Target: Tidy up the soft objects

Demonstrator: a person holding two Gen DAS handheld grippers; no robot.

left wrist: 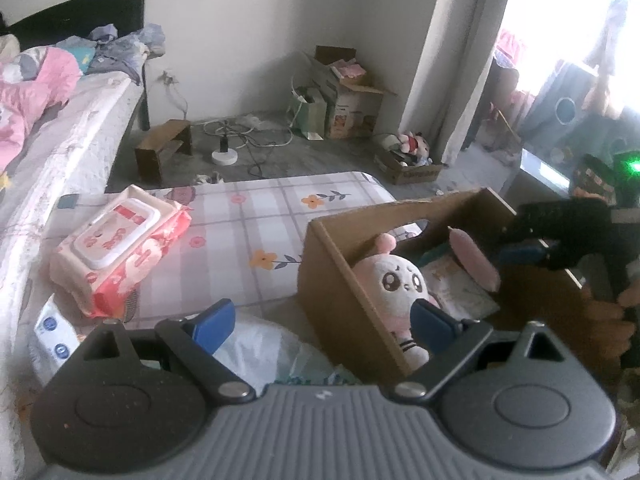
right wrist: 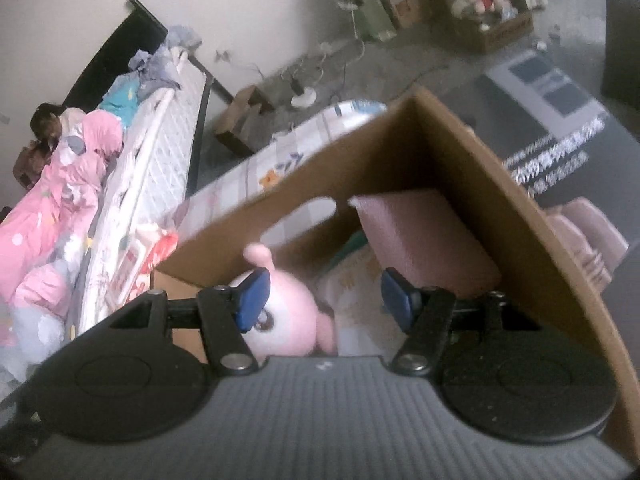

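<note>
Left gripper (left wrist: 324, 318) body fills the bottom of the left wrist view, blue pads spread wide, nothing between them; the left pad hangs over a white plastic bag (left wrist: 264, 350) at bottom centre, the right pad sits in front of the plush toy's lower body, contact not clear. Cardboard box (left wrist: 340, 280) stands open-topped at centre right on a floral mattress (left wrist: 256, 216). Inside the box: pink-and-white plush toy (left wrist: 400, 284) with big eyes, upright against the left wall, and a pink pillow (left wrist: 474, 262) tilted on edge to its right, over a pale printed cushion (left wrist: 460, 292). Red-and-white wet wipes pack (left wrist: 120, 252) lies on the mattress at centre left, well apart from the box. Right gripper (left wrist: 560, 236) shows at right edge of this view, black, above the box's right side. Pink bedding (left wrist: 36, 92) on a bed at upper left. Floor behind holds cables and more cartons.

Right wrist view: right gripper (right wrist: 324, 300) at bottom, jaws roughly half open, holding nothing, poised over the box interior. Plush toy (right wrist: 288, 320) is just behind the left pad; pink pillow (right wrist: 424, 236) stands just above the right pad, not gripped. Box wall (right wrist: 500, 184) rises at right. View is motion-blurred.
</note>
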